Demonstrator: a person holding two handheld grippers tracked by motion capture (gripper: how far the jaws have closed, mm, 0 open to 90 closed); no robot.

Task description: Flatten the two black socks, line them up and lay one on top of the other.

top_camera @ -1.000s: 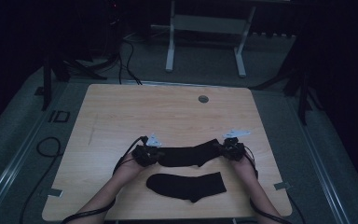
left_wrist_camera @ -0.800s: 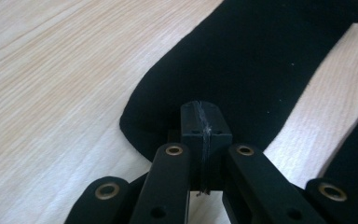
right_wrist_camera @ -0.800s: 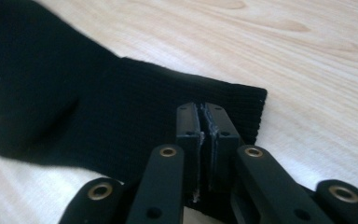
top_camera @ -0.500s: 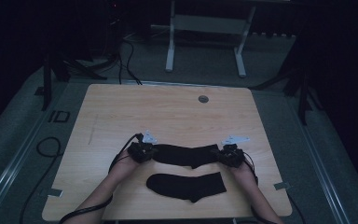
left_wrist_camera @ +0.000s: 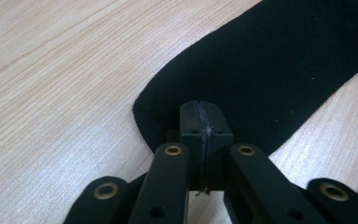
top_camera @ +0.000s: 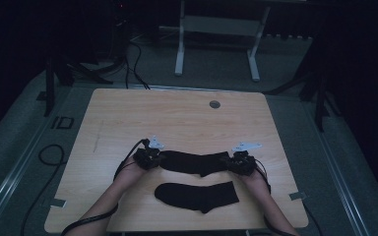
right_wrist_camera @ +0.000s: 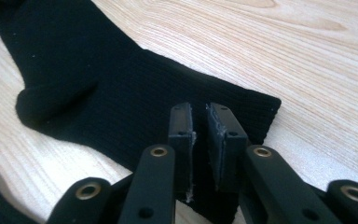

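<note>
Two black socks on the wooden bench (top_camera: 128, 118). The far sock (top_camera: 194, 162) is held stretched flat: the left gripper (left_wrist_camera: 200, 119), jaws closed, pinches its rounded toe end, while the right gripper (right_wrist_camera: 200, 126), jaws slightly parted around the cuff edge, is not yet seen to clamp. The near sock (top_camera: 197, 195) lies flat just beside it. Even tension should be kept so the fabric stays unwrinkled. Compared with one second earlier, both grippers are spread wider and the sock lies straighter.

Letters "ID" on floor (top_camera: 61, 123) beside table (top_camera: 128, 113)
</note>
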